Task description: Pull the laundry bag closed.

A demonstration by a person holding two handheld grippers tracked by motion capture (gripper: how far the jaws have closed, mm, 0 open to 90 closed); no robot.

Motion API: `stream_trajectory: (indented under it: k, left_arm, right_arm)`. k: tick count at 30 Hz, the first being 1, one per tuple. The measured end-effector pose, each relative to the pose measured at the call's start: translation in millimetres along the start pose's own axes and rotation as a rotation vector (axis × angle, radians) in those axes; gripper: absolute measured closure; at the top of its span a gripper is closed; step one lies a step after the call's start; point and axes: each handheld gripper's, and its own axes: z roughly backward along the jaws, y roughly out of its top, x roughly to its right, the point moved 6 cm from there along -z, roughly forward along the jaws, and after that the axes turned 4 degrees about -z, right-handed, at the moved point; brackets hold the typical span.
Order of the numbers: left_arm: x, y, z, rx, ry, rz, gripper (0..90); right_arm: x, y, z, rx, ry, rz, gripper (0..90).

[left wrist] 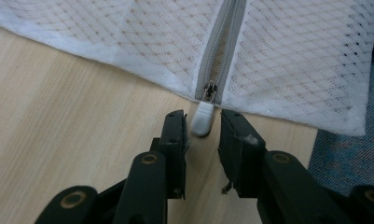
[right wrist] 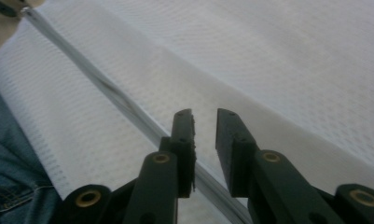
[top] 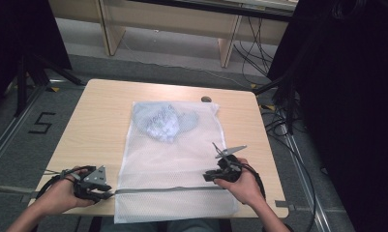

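My left gripper (left wrist: 202,126) stands open around the white zipper pull (left wrist: 203,119); overhead, my right gripper (top: 212,176), empty, slightly parted, hovers at the mesh bag's (top: 172,159) four o'clock.

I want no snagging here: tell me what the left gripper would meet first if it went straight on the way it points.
Likely the white zipper pull: it lies between the tips of the open left gripper, apparently untouched. Straight behind it come the slider and the edge of the mesh bag. Height above the table is hard to judge.
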Motion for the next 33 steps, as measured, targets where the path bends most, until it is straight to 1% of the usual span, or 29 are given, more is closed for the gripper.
stream_trajectory:
  k: [1, 3, 5, 6, 7, 8, 9, 10, 11, 12, 13, 14, 15, 16, 17, 18, 19, 20, 21, 22, 24, 25, 26, 27, 28, 29, 30, 31, 33]
  left_arm:
    - [0.3, 0.5, -1.6, -0.003, -0.004, 0.003, 69.3]
    - [-0.2, 1.6, -2.5, -0.009, -0.012, -0.005, 68.2]
    - [-0.3, 3.2, -3.6, -0.004, -0.017, -0.001, 67.9]
    - [-0.2, 3.4, -3.9, -0.005, -0.022, -0.002, 67.9]
    - [-0.2, 3.4, -3.9, -0.005, -0.022, -0.002, 68.1]
    - [-1.0, 4.1, -4.2, -0.003, -0.029, -0.016, 68.1]
    - [-0.6, 4.0, -4.5, -0.004, -0.032, -0.001, 68.0]
    - [-0.6, 4.0, -4.5, -0.004, -0.032, -0.001, 68.1]
    - [-0.6, 4.1, -4.4, -0.005, -0.037, 0.0, 68.6]
    - [-1.1, 4.0, -4.5, -0.005, -0.043, -0.001, 69.2]
    - [-1.3, 4.2, -4.5, -0.003, -0.044, -0.003, 69.6]
    - [-1.3, 4.2, -4.5, -0.003, -0.044, -0.003, 70.1]
    - [-1.6, 4.7, -4.7, -0.009, -0.049, 0.0, 70.6]
    - [-2.3, 5.3, -5.0, -0.011, -0.051, -0.004, 71.1]
    - [-2.3, 5.3, -5.0, -0.011, -0.051, -0.004, 71.4]
    - [-2.7, 6.9, -5.6, -0.015, -0.055, -0.006, 71.6]
    - [-2.7, 6.9, -5.6, -0.015, -0.055, -0.006, 71.9]
    - [-2.5, 8.3, -6.1, -0.02, -0.059, -0.005, 72.2]
    - [-2.4, 8.9, -6.6, -0.019, -0.061, -0.006, 72.4]
    - [-3.2, 9.3, -6.6, -0.019, -0.057, -0.019, 72.6]
    - [-2.6, 8.7, -6.4, -0.02, -0.065, -0.008, 73.1]
    - [-2.9, 8.4, -6.5, -0.018, -0.061, -0.007, 73.1]
    - [-2.9, 8.4, -6.5, -0.018, -0.061, -0.007, 73.5]
    - [-2.7, 8.4, -6.9, -0.009, -0.06, -0.003, 73.8]
    - [-2.6, 8.4, -6.9, -0.01, -0.061, -0.004, 74.0]
    - [-2.6, 8.4, -6.9, -0.01, -0.061, -0.004, 74.2]
    - [-2.5, 8.5, -6.9, -0.011, -0.062, -0.005, 74.4]
    - [-2.4, 8.5, -7.0, -0.01, -0.062, -0.006, 74.7]
    - [-2.3, 8.5, -6.9, -0.01, -0.063, -0.005, 75.1]
  right_arm:
    - [-5.0, 2.6, -2.7, -0.003, 0.009, 0.013, 80.8]
    - [-17.4, 9.9, -9.0, -0.011, 0.024, 0.047, 81.9]
    - [-29.3, 16.8, -15.0, -0.023, 0.049, 0.062, 82.1]
    - [-34.1, 20.2, -17.8, -0.027, 0.063, 0.08, 82.0]
    - [-34.1, 20.2, -17.8, -0.027, 0.063, 0.08, 82.0]
    - [-38.4, 23.7, -21.5, -0.027, 0.07, 0.096, 82.0]
    - [-47.7, 28.6, -26.9, -0.048, 0.085, 0.103, 82.0]
    - [-47.7, 28.6, -26.9, -0.048, 0.085, 0.103, 82.0]
    - [-57.3, 33.3, -34.3, -0.063, 0.103, 0.112, 82.1]
    - [-63.0, 35.2, -38.3, -0.074, 0.115, 0.112, 82.7]
    - [-66.8, 38.3, -42.8, -0.076, 0.12, 0.139, 83.7]
    - [-66.8, 38.3, -42.8, -0.076, 0.12, 0.139, 83.7]
    - [-77.2, 43.4, -51.6, -0.086, 0.142, 0.174, 86.1]
    - [-82.6, 45.0, -55.1, -0.103, 0.137, 0.166, 87.3]
    - [-86.0, 47.3, -59.1, -0.114, 0.14, 0.187, 88.5]
    - [-90.8, 50.4, -63.0, -0.117, 0.151, 0.196, 89.5]
    - [-93.9, 52.6, -66.5, -0.129, 0.147, 0.211, 90.0]
    - [-98.5, 55.3, -71.0, -0.131, 0.162, 0.219, 90.0]
    - [-102.6, 57.5, -74.6, -0.135, 0.163, 0.217, 90.0]
    - [-107.2, 59.4, -79.1, -0.139, 0.179, 0.219, 90.0]
    - [-114.2, 63.4, -88.6, -0.14, 0.193, 0.241, 90.0]
    - [-119.3, 64.8, -93.9, -0.142, 0.209, 0.247, 90.0]
    - [-119.3, 64.8, -93.9, -0.142, 0.209, 0.247, 90.0]
    - [-128.2, 65.6, -101.4, -0.164, 0.211, 0.235, 90.0]
    - [-133.2, 66.5, -106.0, -0.172, 0.215, 0.234, 90.0]
    - [-137.1, 66.2, -107.8, -0.185, 0.214, 0.216, 90.0]
    - [-139.0, 69.0, -112.6, -0.167, 0.227, 0.255, 90.0]
    - [-143.3, 69.0, -114.1, -0.181, 0.226, 0.232, 90.0]
    - [-147.6, 71.2, -119.6, -0.181, 0.225, 0.233, 90.0]
